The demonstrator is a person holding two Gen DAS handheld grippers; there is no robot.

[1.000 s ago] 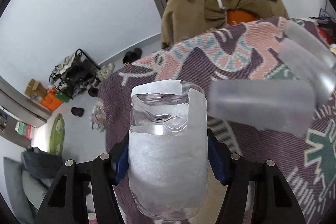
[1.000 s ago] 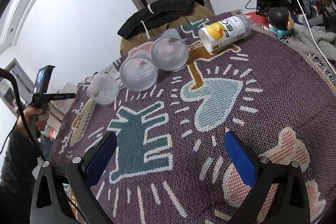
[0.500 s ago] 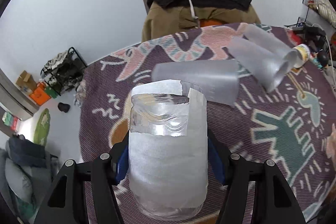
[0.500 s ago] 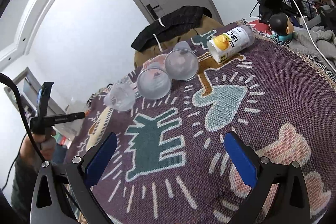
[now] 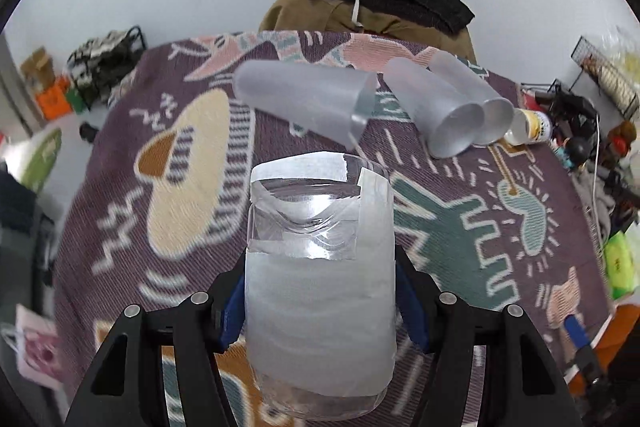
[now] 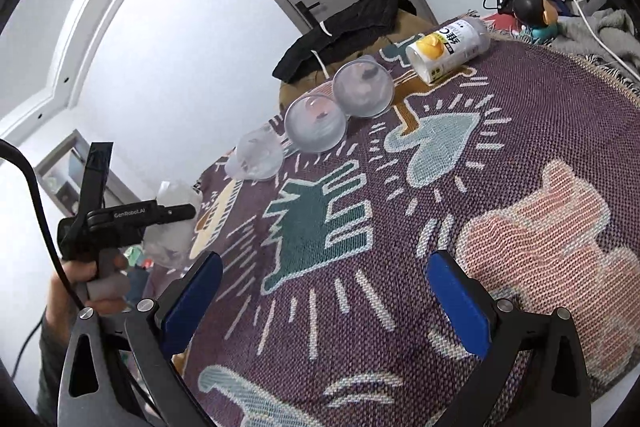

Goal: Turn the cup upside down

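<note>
My left gripper [image 5: 320, 307] clamps the taped cup [image 5: 320, 291], mid-carry. Right gripper [image 6: 324, 303] gapes empty. Next, I'd judge: rotate, set down toward twelve o'clock.

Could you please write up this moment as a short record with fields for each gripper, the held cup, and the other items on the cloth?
left gripper: shut on the tape-wrapped clear cup, held above the cloth
right gripper: open, empty, over the patterned tablecloth
other cups: three frosted plastic cups lying on their sides in a row
also on the cloth: a white bottle with yellow label, lying on its side
</note>
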